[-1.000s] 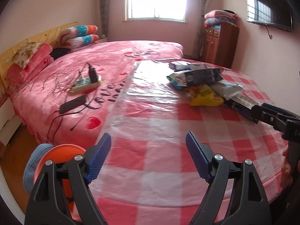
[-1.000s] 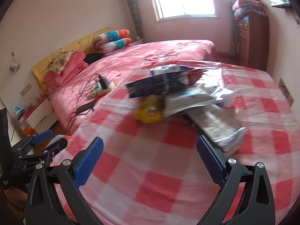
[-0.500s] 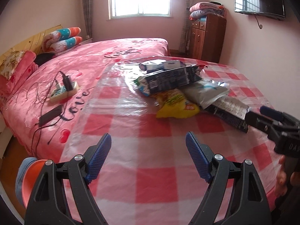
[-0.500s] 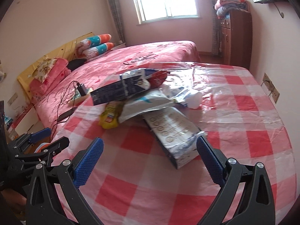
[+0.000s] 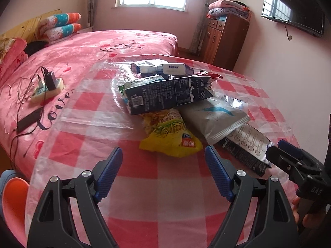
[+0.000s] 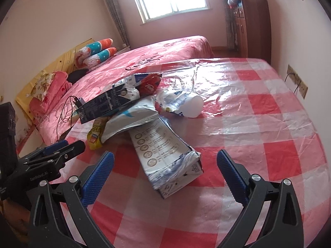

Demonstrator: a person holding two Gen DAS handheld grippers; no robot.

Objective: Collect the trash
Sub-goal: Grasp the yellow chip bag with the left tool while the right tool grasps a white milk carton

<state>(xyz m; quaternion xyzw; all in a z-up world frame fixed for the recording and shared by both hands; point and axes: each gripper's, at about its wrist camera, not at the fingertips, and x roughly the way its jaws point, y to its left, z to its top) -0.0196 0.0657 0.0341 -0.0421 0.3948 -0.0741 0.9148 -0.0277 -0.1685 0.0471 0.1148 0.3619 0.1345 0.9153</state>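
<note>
Both grippers moved in on the trash pile (image 5: 178, 103): left gripper (image 5: 163, 173) now near the yellow bag (image 5: 171, 136), right gripper (image 6: 165, 173) w/ carton (image 6: 165, 159) between its pads (not touching).

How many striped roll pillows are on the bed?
2: both lie stacked by the headboard, one pillow on top of the other pillow. More could be hidden behind them.
</note>
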